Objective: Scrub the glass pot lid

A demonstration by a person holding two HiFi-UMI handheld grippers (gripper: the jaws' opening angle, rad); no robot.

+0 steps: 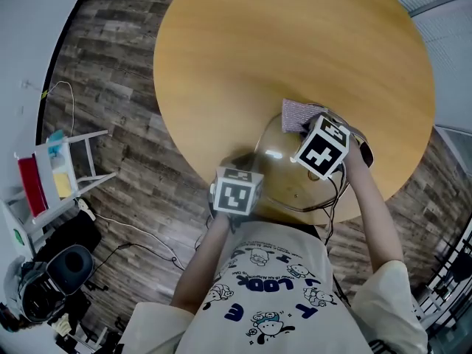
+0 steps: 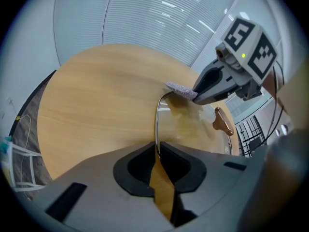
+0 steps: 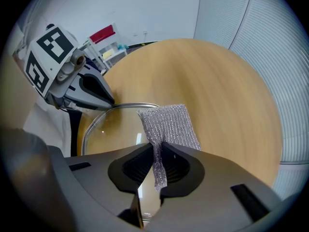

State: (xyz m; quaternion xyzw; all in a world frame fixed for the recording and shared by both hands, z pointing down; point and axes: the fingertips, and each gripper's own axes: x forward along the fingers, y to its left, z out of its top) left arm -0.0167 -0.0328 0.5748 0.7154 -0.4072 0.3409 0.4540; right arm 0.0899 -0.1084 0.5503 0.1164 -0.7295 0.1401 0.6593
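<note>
The glass pot lid [image 1: 282, 177] is held tilted over the near edge of the round wooden table [image 1: 280, 43]. My left gripper [image 2: 157, 151] is shut on the lid's metal rim [image 2: 156, 124]; the lid's brown knob [image 2: 223, 121] shows on the glass to the right. My right gripper [image 3: 158, 153] is shut on a silvery scrub cloth [image 3: 169, 122], which lies against the lid's far edge [image 3: 120, 105]. In the head view the cloth [image 1: 295, 113] sticks out beyond the right gripper [image 1: 308, 127], and the left gripper [image 1: 237, 189] is at the lid's near left.
A white rack [image 1: 70, 169] with red and yellow items stands on the wood floor at the left. A black round bin [image 1: 70, 269] and cables [image 1: 140, 231] lie below it. Slatted blinds [image 2: 159, 23] run behind the table.
</note>
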